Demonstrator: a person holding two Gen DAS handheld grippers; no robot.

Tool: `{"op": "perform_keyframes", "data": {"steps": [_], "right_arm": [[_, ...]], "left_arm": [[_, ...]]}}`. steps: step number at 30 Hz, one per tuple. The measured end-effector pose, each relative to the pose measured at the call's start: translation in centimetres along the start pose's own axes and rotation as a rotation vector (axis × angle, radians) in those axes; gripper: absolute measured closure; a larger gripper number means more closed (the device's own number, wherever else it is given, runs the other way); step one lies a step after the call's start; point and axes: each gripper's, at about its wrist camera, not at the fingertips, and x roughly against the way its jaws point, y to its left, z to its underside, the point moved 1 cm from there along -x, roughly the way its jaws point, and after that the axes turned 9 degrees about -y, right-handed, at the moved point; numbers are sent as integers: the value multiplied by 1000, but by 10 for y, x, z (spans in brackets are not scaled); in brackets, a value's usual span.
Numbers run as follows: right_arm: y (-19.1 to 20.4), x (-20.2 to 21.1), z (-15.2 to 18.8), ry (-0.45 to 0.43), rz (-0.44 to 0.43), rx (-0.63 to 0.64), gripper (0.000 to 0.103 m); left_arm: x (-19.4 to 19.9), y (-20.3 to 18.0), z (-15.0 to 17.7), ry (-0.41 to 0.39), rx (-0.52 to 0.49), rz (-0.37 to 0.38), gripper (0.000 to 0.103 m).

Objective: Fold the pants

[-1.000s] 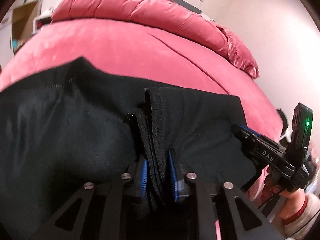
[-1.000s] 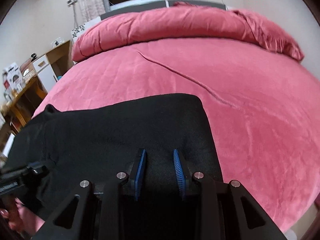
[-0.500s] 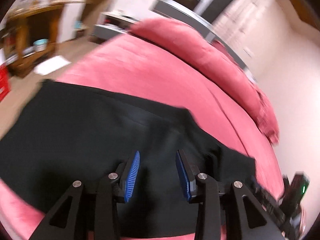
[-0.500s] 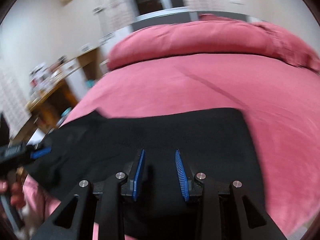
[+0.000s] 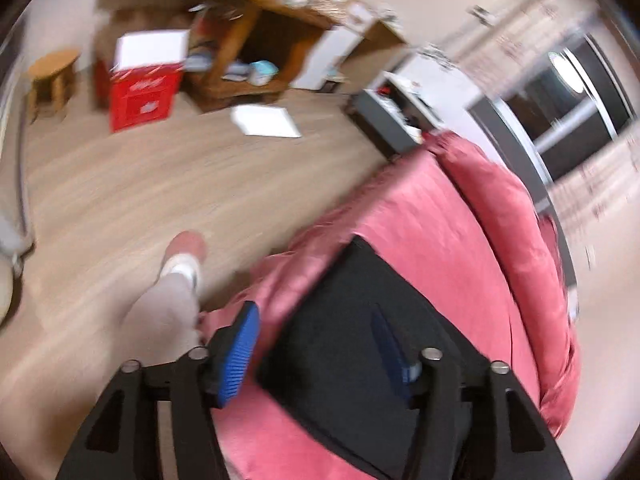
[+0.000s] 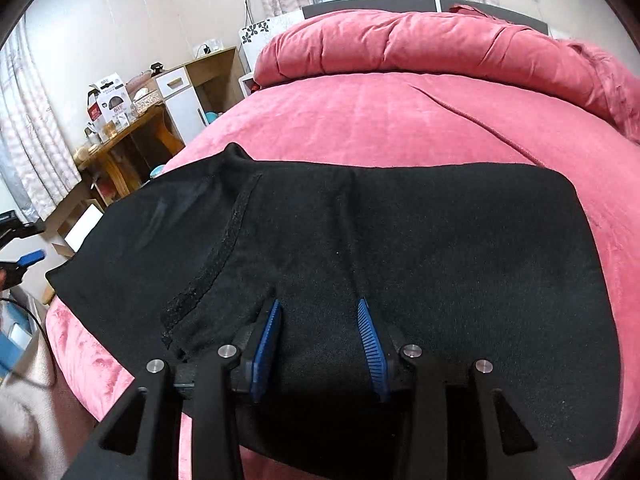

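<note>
The bed (image 6: 400, 120), in pink covers, carries the black pants (image 6: 400, 248), folded into a wide slab near its front edge, long axis running across the right wrist view, a seam (image 6: 224, 248) angling down its left part. The right gripper (image 6: 320, 340) hangs over them, jaws opening, nothing pinched. Only the blurred left view shows floor (image 5: 160, 200), a red box (image 5: 142, 94) and a trouser leg (image 5: 168, 308); there the left gripper (image 5: 316, 352) spreads its jaws over the pants' end, seemingly empty.
</note>
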Motion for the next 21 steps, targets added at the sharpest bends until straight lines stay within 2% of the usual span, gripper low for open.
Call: {"op": "perform_keyframes", "data": {"steps": [3, 5, 7, 9, 16, 18, 19, 20, 21], "right_arm": [[1, 0, 0, -1, -2, 2, 60], [-2, -3, -5, 0, -6, 0, 60], [-4, -4, -5, 0, -10, -2, 60], [-5, -3, -6, -1, -12, -3, 60], [-7, -4, -6, -3, -18, -10, 60], [-7, -4, -6, -3, -18, -10, 60], [-7, -4, -6, -4, -18, -10, 60], [-7, -4, -6, -4, -18, -10, 60], [-7, -4, -6, -4, -18, -10, 60]], "left_arm": [[-8, 20, 8, 94, 64, 11, 43], [-23, 17, 19, 168, 71, 14, 43], [-33, 12, 34, 234, 56, 33, 43], [-37, 6, 42, 255, 17, 25, 44], [-47, -8, 58, 238, -57, 2, 45], [-49, -7, 58, 204, -62, -9, 51], [-49, -6, 58, 180, -64, -19, 67], [-50, -5, 58, 164, -67, -36, 75], [-50, -6, 60, 156, -65, -37, 76]]}}
